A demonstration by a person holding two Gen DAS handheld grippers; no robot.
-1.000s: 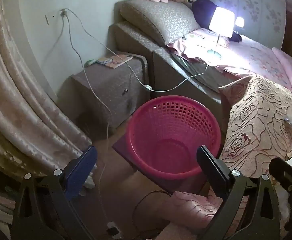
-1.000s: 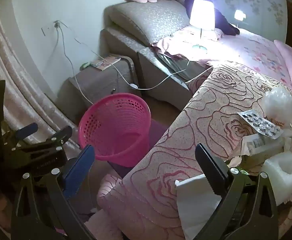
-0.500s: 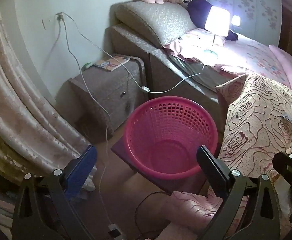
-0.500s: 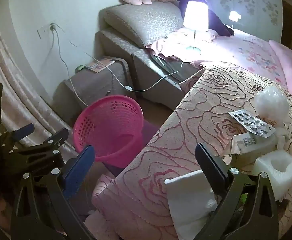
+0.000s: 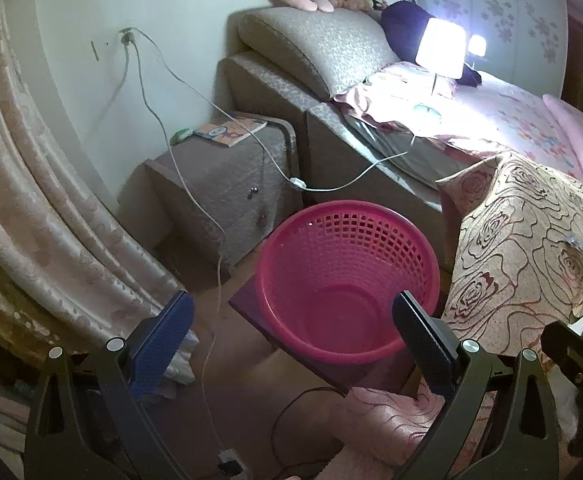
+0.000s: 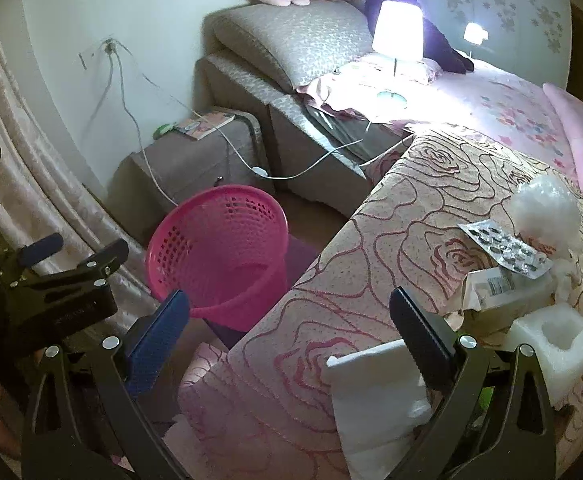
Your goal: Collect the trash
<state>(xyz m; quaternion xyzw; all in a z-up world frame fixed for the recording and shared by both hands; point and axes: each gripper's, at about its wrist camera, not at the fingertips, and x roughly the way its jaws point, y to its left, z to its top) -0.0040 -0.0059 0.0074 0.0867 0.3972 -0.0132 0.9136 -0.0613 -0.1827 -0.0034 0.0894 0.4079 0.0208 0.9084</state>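
Your right claw (image 6: 289,322) is hanging with its jaws wide apart and nothing between them, poised over the near edge of the rose-patterned cover (image 6: 431,208), and your left claw (image 5: 291,328) is likewise gaping and empty, looking straight down into the pink basket (image 5: 347,280) just ahead of it. You are lining up a first pickup, I judge, since the basket is showing only its bare bottom. Nearest to the right claw is the white foam sheet (image 6: 375,392), lying just under and inside its right finger; beyond that finger and further right are sitting the foam block (image 6: 551,344), the torn paper packet (image 6: 499,288), the pill blister sheet (image 6: 507,246) resting on it, and the crumpled plastic wrap (image 6: 543,208) furthest off. Start with the foam sheet: you are best swinging slightly right so both fingers straddle its raised edge, then closing gently, as foam looks likely to crush or slip. Keep the left claw clear of the basket's mouth, which lies ahead and to the left of the right claw, so the drop path is staying free.
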